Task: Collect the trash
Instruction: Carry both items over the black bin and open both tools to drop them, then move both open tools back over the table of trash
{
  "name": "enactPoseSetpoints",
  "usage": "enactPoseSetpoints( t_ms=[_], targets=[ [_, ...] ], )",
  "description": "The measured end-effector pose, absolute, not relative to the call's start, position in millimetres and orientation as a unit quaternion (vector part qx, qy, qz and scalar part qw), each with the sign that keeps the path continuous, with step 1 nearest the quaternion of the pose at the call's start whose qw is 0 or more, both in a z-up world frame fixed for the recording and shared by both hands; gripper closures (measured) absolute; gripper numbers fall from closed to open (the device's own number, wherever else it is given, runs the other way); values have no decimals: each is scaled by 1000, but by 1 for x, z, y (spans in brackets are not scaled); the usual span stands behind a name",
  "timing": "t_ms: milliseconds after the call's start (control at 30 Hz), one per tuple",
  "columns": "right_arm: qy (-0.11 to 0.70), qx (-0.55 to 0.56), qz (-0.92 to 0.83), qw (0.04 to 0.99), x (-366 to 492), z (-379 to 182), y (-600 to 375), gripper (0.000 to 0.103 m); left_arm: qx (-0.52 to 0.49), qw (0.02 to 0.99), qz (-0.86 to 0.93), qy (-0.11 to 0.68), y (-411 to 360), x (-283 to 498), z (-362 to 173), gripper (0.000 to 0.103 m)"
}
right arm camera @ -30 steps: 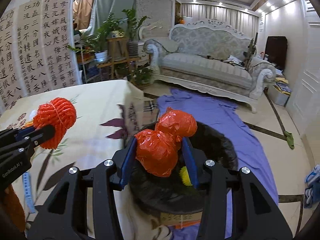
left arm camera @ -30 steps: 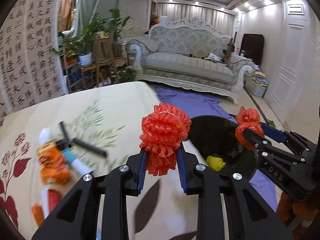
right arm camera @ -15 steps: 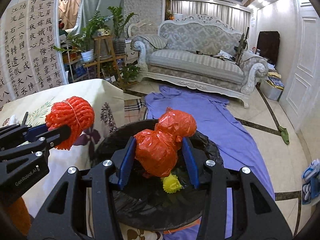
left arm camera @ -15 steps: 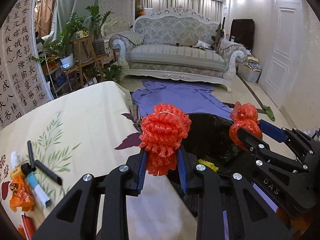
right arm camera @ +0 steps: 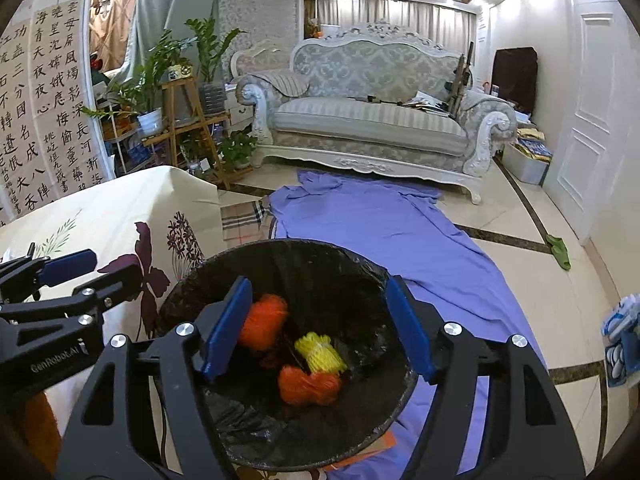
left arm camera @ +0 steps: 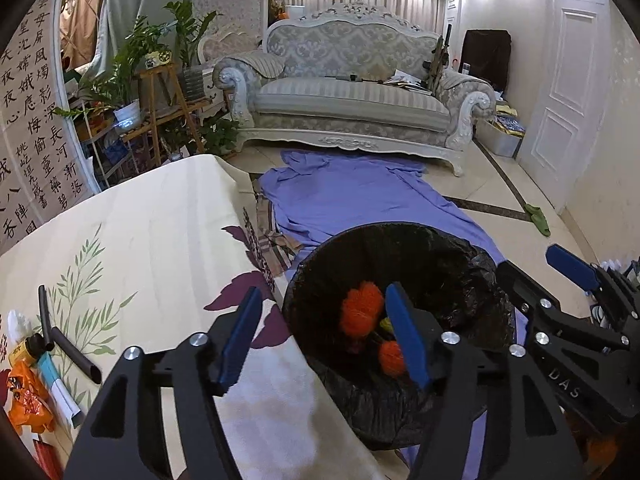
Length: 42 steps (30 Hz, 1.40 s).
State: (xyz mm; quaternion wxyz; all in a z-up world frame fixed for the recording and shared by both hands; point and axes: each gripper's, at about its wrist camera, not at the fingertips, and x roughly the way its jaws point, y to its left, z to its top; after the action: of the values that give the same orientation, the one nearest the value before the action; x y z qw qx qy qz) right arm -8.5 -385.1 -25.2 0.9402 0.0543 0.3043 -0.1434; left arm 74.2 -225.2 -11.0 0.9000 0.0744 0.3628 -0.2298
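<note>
Right wrist view: our left gripper (right arm camera: 78, 270) reads "GenRobot.AI". Both it and our right gripper (right arm camera: 320, 328) gape empty. Orange trash (right arm camera: 308, 386) lies in the bin (right arm camera: 372, 276) below them.

Bin (right arm camera: 372, 276) mouth open from above; table edge (left arm camera: 276, 312) touching left rim, apparently; purple cloth (right arm camera: 400, 220) floor beyond unobstructed.

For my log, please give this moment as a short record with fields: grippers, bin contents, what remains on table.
left gripper: open, holds nothing
right gripper: open, above the bin
trash bin: black liner, on the floor beside the table
in bin: orange foam net, orange plastic wad, yellow foam net
table: orange wrapper, black tubes
</note>
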Motion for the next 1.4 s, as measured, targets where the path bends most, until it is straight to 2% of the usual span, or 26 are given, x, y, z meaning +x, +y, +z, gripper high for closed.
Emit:
enactPoseSetpoints(
  t_ms=[100,267,867,1400],
  targets=[
    [302,55,-147,940,-13,-24,-382,27,68,903,-224,360,-223,73,-6,34],
    [302,68,-137,941,-22,-20,-376,26,64,908,-212,356,-207,63,4,30],
    [294,47,-59,953,-40,4,-281,25,45,925,-158,342,-122,27,31,30],
    [314,1,57,948,-59,-2,-170,25,19,933,-73,351,-12,-14,19,30]
  ],
)
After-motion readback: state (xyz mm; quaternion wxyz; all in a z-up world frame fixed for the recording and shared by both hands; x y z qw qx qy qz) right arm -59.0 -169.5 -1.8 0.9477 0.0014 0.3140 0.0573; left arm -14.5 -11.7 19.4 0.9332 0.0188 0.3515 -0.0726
